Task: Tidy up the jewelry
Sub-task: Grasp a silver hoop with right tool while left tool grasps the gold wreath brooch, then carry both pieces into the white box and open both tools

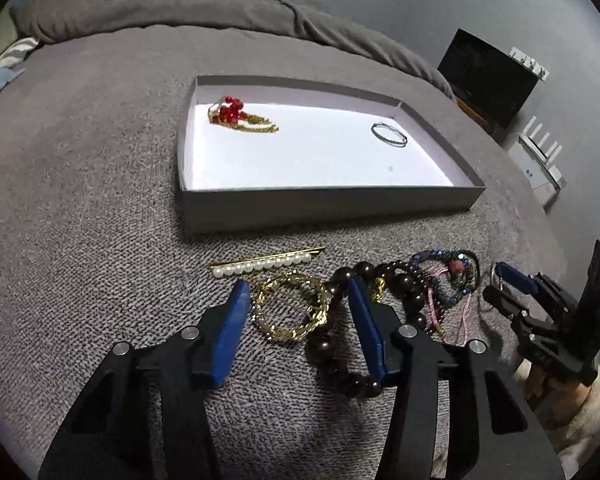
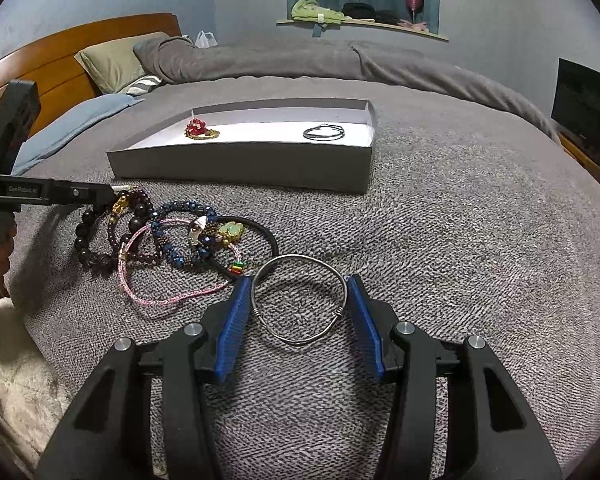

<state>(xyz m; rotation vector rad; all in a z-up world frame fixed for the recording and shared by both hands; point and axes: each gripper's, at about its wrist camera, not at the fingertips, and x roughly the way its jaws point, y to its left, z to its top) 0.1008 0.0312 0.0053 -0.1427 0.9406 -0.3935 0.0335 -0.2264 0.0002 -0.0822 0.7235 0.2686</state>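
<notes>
A shallow grey box (image 1: 324, 208) (image 2: 240, 162) lies on the bed and holds a red bead piece with gold chain (image 1: 236, 114) (image 2: 198, 128) and a thin dark bangle (image 1: 389, 134) (image 2: 324, 132). My left gripper (image 1: 298, 284) is open, its blue pads on either side of a gold chain bracelet (image 1: 292, 308). A pearl hair clip (image 1: 260, 265) lies just beyond it. A dark bead bracelet (image 1: 384, 276) (image 2: 96, 236) lies by the right pad. My right gripper (image 2: 298, 284) is open around a silver wire bangle (image 2: 300, 300) that lies flat.
A pile of bracelets, blue beaded (image 2: 184, 232), pink cord (image 2: 160, 276) and black band (image 2: 260, 240), lies left of the silver bangle. The grey blanket (image 2: 460, 240) covers the bed. Pillows (image 2: 116, 60) and a wooden headboard (image 2: 60, 48) are at the far left.
</notes>
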